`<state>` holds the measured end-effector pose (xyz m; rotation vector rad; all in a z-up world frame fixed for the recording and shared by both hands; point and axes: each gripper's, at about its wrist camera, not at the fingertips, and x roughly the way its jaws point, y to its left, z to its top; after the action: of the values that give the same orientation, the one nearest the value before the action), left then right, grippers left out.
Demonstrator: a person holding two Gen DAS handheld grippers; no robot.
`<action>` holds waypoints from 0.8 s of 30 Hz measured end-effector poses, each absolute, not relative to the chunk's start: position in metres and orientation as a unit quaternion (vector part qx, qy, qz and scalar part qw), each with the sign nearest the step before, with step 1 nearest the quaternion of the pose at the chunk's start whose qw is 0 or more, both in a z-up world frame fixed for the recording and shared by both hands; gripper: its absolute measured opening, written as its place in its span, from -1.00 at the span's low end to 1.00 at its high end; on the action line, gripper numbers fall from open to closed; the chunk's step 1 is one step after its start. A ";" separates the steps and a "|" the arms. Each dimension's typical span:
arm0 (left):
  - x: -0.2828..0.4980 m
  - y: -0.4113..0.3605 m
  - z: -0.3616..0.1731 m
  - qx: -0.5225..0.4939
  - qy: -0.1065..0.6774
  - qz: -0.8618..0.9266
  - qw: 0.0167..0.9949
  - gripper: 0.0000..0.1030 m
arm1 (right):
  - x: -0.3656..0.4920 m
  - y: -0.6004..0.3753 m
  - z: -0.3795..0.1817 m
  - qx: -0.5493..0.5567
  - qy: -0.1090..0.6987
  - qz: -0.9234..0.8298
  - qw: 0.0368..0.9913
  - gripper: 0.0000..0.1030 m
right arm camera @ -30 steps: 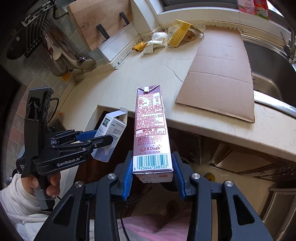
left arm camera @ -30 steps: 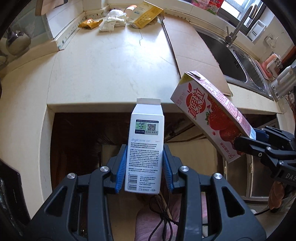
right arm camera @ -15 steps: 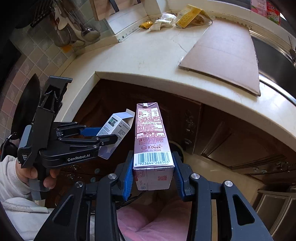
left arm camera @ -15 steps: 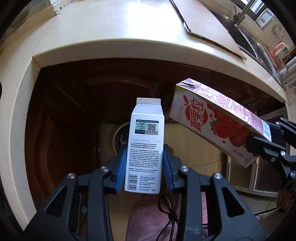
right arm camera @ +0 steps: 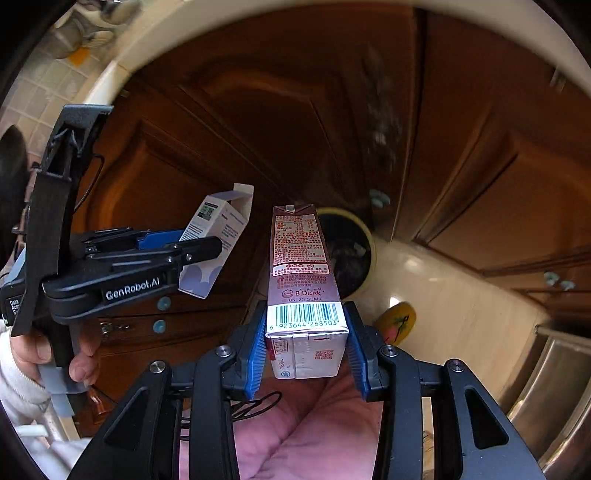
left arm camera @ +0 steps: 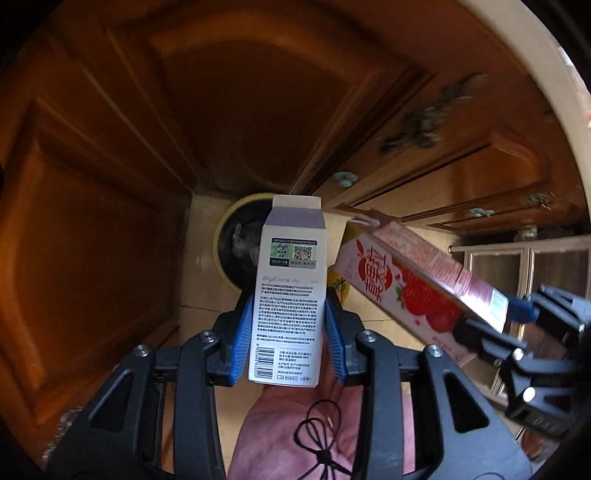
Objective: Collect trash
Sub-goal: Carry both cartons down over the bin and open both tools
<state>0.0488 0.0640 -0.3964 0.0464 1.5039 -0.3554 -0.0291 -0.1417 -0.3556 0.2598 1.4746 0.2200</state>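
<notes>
My left gripper (left arm camera: 290,334) is shut on a white milk carton (left arm camera: 288,291), held upright; the carton also shows in the right wrist view (right arm camera: 218,236). My right gripper (right arm camera: 304,343) is shut on a pink strawberry drink carton (right arm camera: 301,277), which also shows tilted in the left wrist view (left arm camera: 410,284). Both cartons hang above a round yellow-rimmed trash bin (left arm camera: 236,243) with a dark liner, standing on the floor in the cabinet corner (right arm camera: 351,251).
Dark wooden cabinet doors (left arm camera: 110,184) surround the bin on both sides. The pale countertop edge (right arm camera: 258,14) arcs overhead. A small yellow object (right arm camera: 397,319) lies on the tiled floor near the bin. A pink slipper (left arm camera: 295,435) is below.
Both grippers have tilted down from the countertop toward the floor, carrying their cartons. The trash bin has come into view below them.
</notes>
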 end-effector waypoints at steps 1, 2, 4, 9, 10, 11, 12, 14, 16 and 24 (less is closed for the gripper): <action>0.050 0.065 -0.406 0.017 0.682 -0.156 0.714 -0.36 | -0.026 -0.142 -0.367 0.121 0.675 0.096 0.722 -0.26; 0.051 0.064 -0.416 0.014 0.685 -0.152 0.713 -0.36 | -0.025 -0.143 -0.379 0.124 0.681 0.092 0.715 -0.26; 0.054 0.063 -0.435 0.010 0.692 -0.144 0.708 -0.36 | -0.025 -0.148 -0.402 0.135 0.693 0.085 0.703 -0.26; 0.072 0.061 -0.478 -0.002 0.708 -0.133 0.693 -0.36 | -0.015 -0.149 -0.453 0.144 0.721 0.072 0.674 -0.26; 0.077 0.061 -0.484 -0.007 0.712 -0.136 0.689 -0.36 | -0.013 -0.150 -0.461 0.143 0.724 0.071 0.671 -0.26; 0.080 0.060 -0.491 -0.009 0.714 -0.135 0.687 -0.36 | -0.010 -0.151 -0.468 0.142 0.729 0.068 0.667 -0.26; 0.086 0.061 -0.496 -0.004 0.718 -0.131 0.684 -0.35 | -0.007 -0.150 -0.473 0.142 0.732 0.067 0.663 -0.26; 0.090 0.059 -0.508 -0.001 0.730 -0.125 0.672 -0.03 | 0.000 -0.152 -0.484 0.143 0.738 0.066 0.656 -0.26; 0.097 0.068 -0.519 -0.004 0.738 -0.104 0.666 0.20 | 0.008 -0.152 -0.492 0.140 0.743 0.068 0.650 -0.25; 0.088 0.087 -0.532 -0.023 0.751 -0.064 0.657 0.24 | 0.041 -0.128 -0.525 0.115 0.757 0.080 0.639 -0.25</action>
<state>0.0876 0.0874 -0.5321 -0.0530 1.7003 -0.1454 0.0415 -0.1276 -0.5250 0.2619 1.7266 0.1829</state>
